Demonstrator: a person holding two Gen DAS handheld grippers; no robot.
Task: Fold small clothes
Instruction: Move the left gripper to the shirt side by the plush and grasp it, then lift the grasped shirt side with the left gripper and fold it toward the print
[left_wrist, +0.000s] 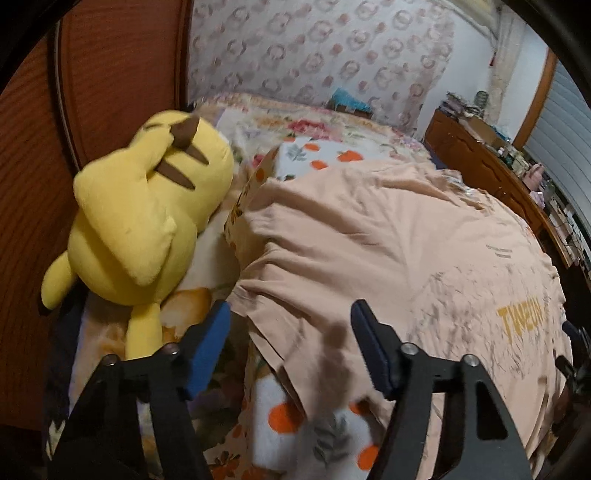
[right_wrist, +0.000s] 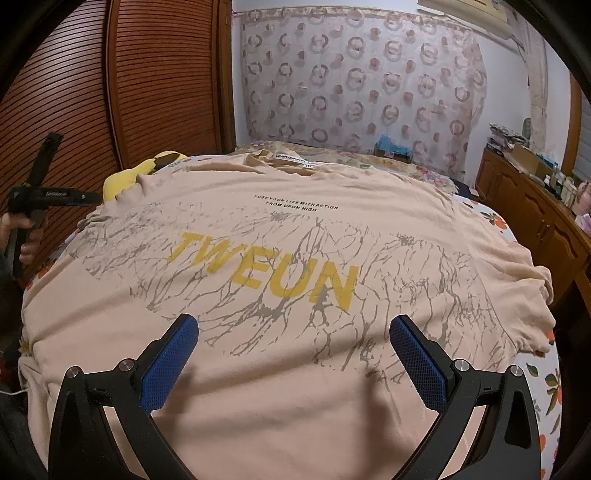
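Note:
A peach T-shirt (right_wrist: 295, 229) with yellow "TWEUN" lettering and a grey crack print lies spread flat on the bed, collar at the far side. My right gripper (right_wrist: 294, 325) hovers open above the shirt's near part, with nothing between its blue pads. My left gripper (left_wrist: 291, 321) is open over the shirt's (left_wrist: 369, 240) left sleeve edge; the cloth lies under the fingers and is not pinched. In the right wrist view a hand (right_wrist: 18, 229) holds that left gripper (right_wrist: 86, 198) at the shirt's left side.
A yellow plush toy (left_wrist: 140, 206) lies at the shirt's left, against the wooden slatted wardrobe door (left_wrist: 110, 74). An orange-print sheet (left_wrist: 280, 417) covers the bed. A wooden dresser (right_wrist: 535, 214) crowded with items stands at the right, and a patterned curtain (right_wrist: 351, 81) hangs behind.

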